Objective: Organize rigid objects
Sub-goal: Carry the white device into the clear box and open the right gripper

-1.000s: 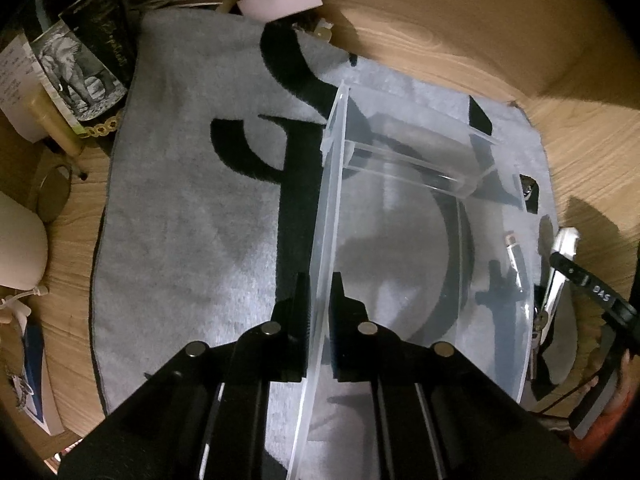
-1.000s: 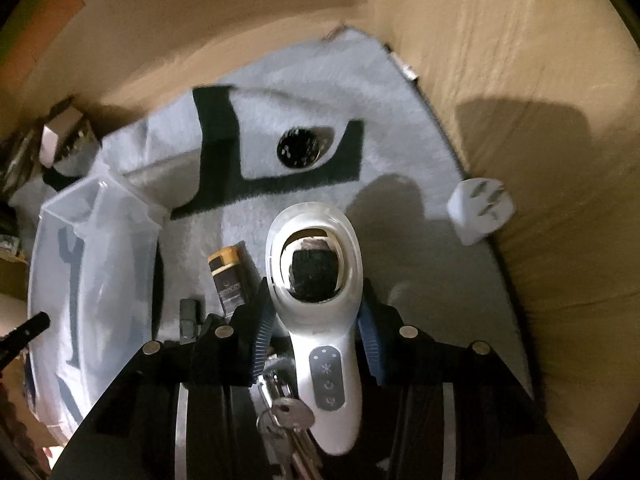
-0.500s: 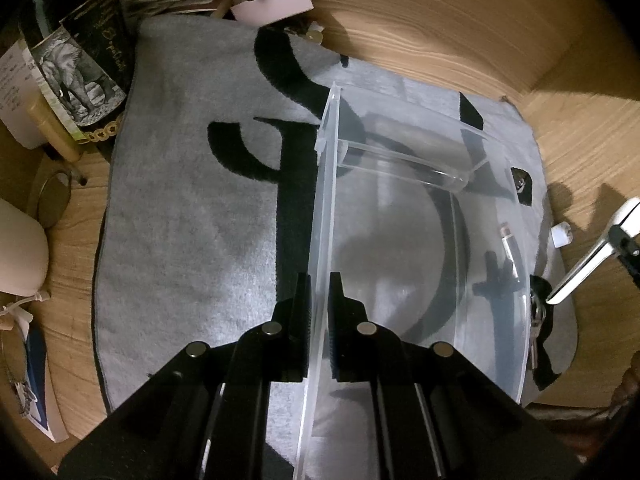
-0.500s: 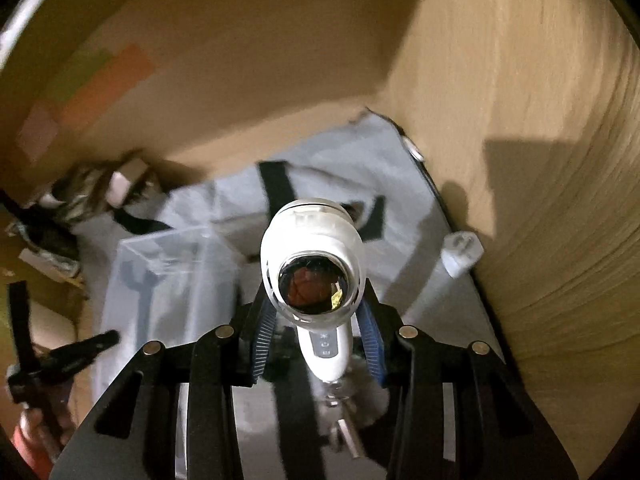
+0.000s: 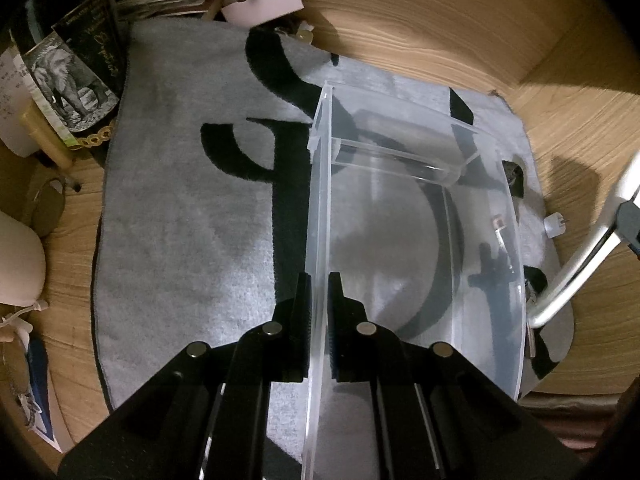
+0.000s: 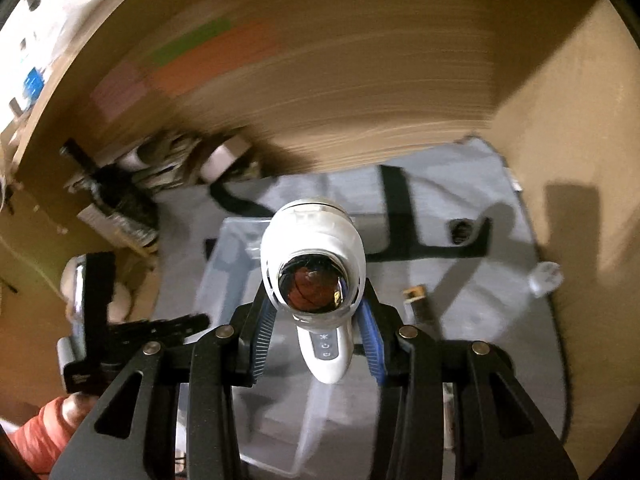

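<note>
The right gripper (image 6: 316,344) clasps a white handheld device (image 6: 314,264) by its slim handle, above the clear plastic bin (image 5: 420,216). It looks rigid, smooth and top-heavy, so it could swivel. The left gripper (image 5: 318,320) pinches the bin's thin, slippery near-left wall.

White handheld device (image 6: 316,280) — aloft above clear bin (image 5: 420,240)

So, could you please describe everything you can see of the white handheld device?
The white handheld device looks like glossy plastic, with a bulbous head, a dark reflective round face and a slim handle bearing three small button icons. The right gripper is shut on it, blue pads on its neck, holding it above the clear plastic bin.
</note>
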